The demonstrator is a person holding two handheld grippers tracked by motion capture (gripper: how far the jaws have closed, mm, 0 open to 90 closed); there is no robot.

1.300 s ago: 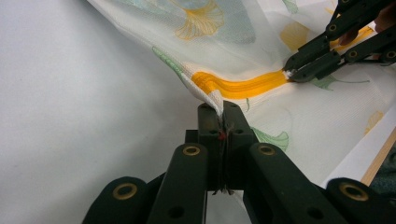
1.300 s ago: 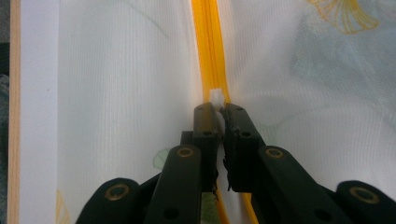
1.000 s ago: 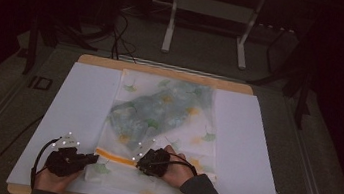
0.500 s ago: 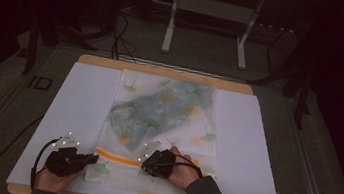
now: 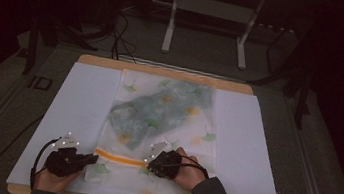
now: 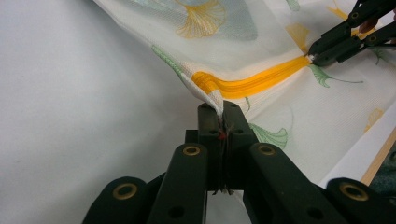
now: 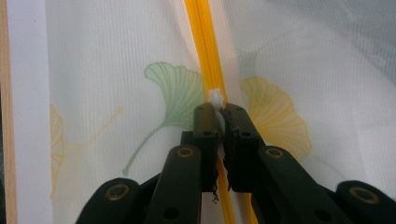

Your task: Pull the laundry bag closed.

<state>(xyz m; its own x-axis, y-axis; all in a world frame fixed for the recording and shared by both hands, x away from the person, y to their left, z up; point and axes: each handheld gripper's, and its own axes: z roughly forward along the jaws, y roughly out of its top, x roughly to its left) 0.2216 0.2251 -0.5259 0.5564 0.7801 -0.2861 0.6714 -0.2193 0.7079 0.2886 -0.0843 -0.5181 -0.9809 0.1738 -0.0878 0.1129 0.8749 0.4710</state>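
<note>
Near the front edge of the table (image 5: pixel 163 70), a white mesh bag (image 5: pixel 166 121) printed with ginkgo leaves lies flat on a white sheet (image 5: pixel 72 114), reaching from the back edge almost to the front one, with a blue-green garment (image 5: pixel 158 113) showing through its far half. An orange zipper (image 5: pixel 121 159) runs across the bag's near end, parallel to the front edge. The left gripper (image 5: pixel 91 157), held in a hand (image 5: pixel 50 179) at the front left, has its fingers (image 6: pixel 208 121) pressed fully together on the bag's corner fabric at the zipper's left end, the cloth puckered between them in the left gripper view. The right gripper (image 5: pixel 151 165), held in the person's right hand (image 5: pixel 190 172), sits at the zipper's other end; in the right gripper view its fingers (image 7: pixel 205 121) are all but closed, pinching the small white zipper pull (image 7: pixel 215 98) on the orange track.
</note>
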